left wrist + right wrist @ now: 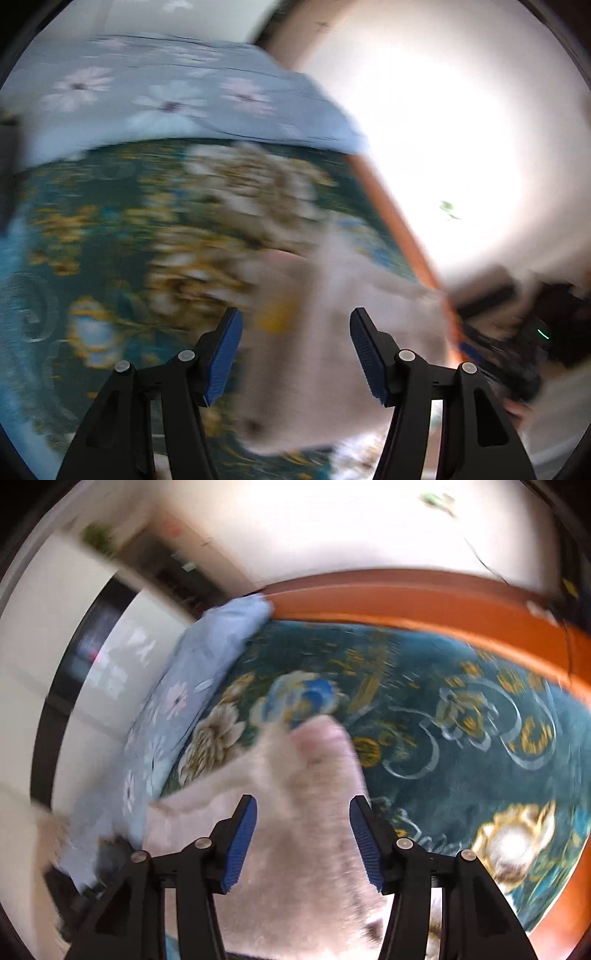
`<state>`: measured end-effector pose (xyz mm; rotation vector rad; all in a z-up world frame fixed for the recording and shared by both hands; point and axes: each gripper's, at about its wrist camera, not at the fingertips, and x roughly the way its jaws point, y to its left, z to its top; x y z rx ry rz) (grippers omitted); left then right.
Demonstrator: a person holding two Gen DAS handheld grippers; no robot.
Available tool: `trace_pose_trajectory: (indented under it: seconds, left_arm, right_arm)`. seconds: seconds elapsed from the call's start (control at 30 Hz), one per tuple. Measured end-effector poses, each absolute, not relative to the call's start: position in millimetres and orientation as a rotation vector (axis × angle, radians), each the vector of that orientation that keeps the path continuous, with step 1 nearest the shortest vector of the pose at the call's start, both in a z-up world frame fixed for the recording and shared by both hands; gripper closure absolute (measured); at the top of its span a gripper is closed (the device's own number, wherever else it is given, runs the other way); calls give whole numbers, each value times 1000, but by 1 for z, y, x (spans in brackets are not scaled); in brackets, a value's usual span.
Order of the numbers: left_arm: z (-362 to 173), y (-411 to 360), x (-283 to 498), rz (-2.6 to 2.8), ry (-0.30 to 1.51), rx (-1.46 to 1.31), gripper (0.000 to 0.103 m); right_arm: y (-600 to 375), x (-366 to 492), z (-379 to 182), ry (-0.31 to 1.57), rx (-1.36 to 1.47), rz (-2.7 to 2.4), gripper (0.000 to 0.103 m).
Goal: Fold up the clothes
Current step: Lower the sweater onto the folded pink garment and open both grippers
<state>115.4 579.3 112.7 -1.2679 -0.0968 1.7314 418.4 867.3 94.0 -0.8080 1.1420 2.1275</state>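
A pale pink fleecy garment point(295, 834) is seen lying on the teal floral blanket point(461, 738), at 6 o'clock in both views, between the fingers. The left gripper point(295, 350) and the right gripper point(303, 834) are both held wide open, nothing clamped. The step is judged to be a reach for edges; blur hides the hems, so these must be found before closing. A light blue flowered quilt point(166, 99) is bunched at 11 o'clock, the orange bed frame point(406, 602) at 12.
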Motion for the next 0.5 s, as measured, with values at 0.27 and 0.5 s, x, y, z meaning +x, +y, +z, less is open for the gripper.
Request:
trace_pose_trajectory:
  seconds: [0.27,0.5]
  left_arm:
    - [76,597,149,1633,79,-1292,41]
    - [37,604,119,1751,44,-1483,37]
  right_arm:
    - [846,390,59,1031,-1040,2164,47]
    - [855,382,41,1011,-1089,2078,46]
